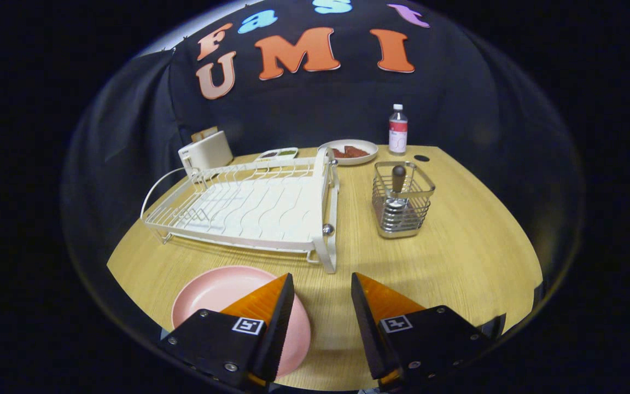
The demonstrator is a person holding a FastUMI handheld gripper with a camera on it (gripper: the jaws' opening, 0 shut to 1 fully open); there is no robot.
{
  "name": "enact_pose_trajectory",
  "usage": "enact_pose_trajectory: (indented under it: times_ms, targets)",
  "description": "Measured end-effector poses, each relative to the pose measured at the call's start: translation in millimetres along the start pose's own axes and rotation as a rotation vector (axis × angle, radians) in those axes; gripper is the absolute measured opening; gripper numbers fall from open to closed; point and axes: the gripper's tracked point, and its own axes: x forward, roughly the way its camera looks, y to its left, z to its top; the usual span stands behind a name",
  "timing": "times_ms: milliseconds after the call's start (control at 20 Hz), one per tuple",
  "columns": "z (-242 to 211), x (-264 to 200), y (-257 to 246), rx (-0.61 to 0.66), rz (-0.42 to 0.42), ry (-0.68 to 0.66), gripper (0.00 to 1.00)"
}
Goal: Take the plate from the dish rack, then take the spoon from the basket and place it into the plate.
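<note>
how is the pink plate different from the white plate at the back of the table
The pink plate lies bare, partly under one finger of the open gripper; the white plate holds reddish food. The pink plate sits near the fingers, before the dish rack; the white plate lies beyond it. Both rest flat on the table.

Round-edged light wooden table carries everything. Black cloth wall hangs directly behind the table's far edge; the cloth folds at its left side, with a pale strip showing above it. Lighting is even, with soft shadows on the tabletop.
</note>
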Motion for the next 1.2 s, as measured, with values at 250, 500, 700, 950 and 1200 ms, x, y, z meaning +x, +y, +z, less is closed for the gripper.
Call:
enact_pose_trajectory:
  times_ms: [250, 500, 700, 950, 1200]
  targets:
    - [54.5, -1.1, -38.1, -0.004, -0.096, -0.191, 0.63]
    - [74.7, 23.6, -54.0, -0.071, -0.179, -0.237, 0.62]
    - [79.0, 45.6, -69.9, -0.121, -0.258, -0.241, 0.54]
    - [79.7, 61.3, -76.5, -0.115, -0.286, -0.237, 0.33]
    - [87.3, 59.6, -77.9, -0.086, -0.303, -0.261, 0.15]
